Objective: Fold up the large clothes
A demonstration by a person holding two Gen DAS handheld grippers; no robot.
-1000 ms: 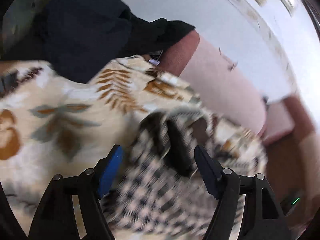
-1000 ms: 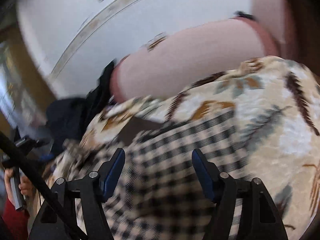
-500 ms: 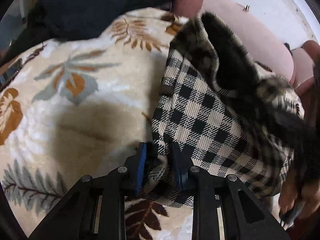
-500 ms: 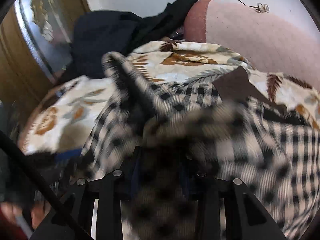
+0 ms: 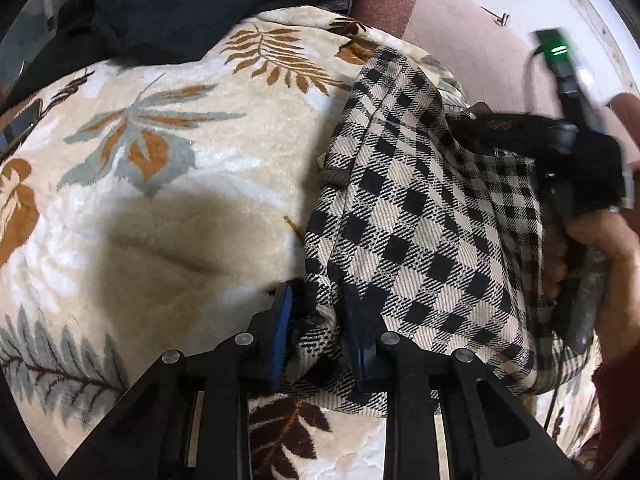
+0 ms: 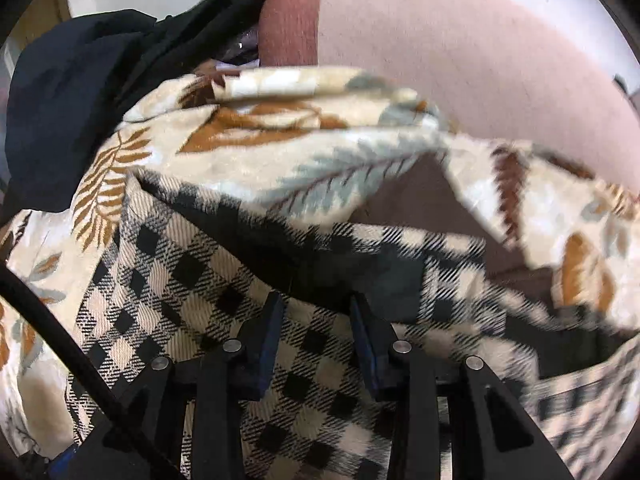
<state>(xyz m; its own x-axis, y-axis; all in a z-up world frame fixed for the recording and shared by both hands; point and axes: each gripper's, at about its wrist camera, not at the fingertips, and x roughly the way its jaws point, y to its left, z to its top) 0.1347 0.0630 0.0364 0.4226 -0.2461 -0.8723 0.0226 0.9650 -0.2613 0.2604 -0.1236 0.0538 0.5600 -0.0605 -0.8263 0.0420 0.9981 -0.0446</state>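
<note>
left wrist: dark clothes (image 5: 168, 4) behind checked garment (image 5: 420, 216)

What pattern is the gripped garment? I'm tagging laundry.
Black-and-cream check garment, clearest in the left wrist view.

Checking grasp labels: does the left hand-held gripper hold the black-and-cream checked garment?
Yes, the left hand-held gripper pinches a bunched edge of the black-and-cream checked garment.

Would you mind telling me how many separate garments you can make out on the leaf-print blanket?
2. The checked garment lies across the leaf-print blanket, pinched by the left gripper and right gripper. A dark navy garment is heaped at the far edge. More may be hidden.
</note>
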